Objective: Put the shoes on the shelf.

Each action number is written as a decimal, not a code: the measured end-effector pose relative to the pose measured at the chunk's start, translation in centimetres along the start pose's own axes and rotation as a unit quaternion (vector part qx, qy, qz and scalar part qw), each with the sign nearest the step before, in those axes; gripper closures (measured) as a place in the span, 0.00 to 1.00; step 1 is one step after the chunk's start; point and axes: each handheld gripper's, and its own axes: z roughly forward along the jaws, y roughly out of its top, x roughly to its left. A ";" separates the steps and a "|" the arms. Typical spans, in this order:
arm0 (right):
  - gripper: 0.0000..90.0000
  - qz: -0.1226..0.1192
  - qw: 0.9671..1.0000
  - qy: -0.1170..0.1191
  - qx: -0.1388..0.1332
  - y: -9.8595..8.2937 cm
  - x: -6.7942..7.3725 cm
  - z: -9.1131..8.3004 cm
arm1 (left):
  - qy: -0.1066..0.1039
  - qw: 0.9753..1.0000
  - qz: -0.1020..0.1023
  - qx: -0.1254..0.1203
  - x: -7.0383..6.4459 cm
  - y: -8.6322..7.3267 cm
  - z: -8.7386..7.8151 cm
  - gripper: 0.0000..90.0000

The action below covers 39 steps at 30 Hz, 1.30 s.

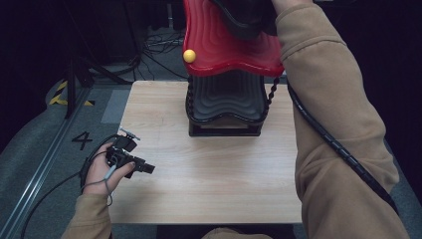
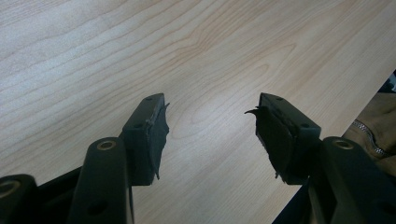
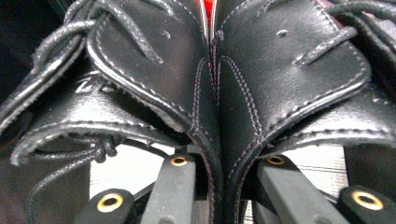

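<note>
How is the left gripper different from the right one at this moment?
The left gripper has its jaws spread apart with nothing between them; the right gripper has its jaws shut on the inner edges of two black leather shoes.
The left gripper sits low at the wooden table's near left edge; the right gripper's arm reaches up to the red shelf at the back.
Both have black jaws and are held by hand.
</note>
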 end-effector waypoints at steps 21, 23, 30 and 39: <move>0.83 0.046 0.999 -0.009 -0.008 -1.6 1.9 3.8 | 0.001 1.000 0.003 -0.003 -0.4 0.0 -0.3 0.48; 0.82 0.046 0.999 -0.013 -0.010 -1.9 2.0 4.1 | 0.002 1.000 0.006 -0.004 -0.5 0.0 -0.3 0.48; 0.67 0.060 0.998 0.006 -0.009 -2.9 2.4 5.5 | 0.002 1.000 0.009 -0.002 -0.5 0.1 -0.3 0.48; 0.52 0.047 0.999 0.012 0.021 -3.5 1.9 4.3 | 0.003 1.000 0.013 -0.002 -0.8 0.4 -0.3 0.48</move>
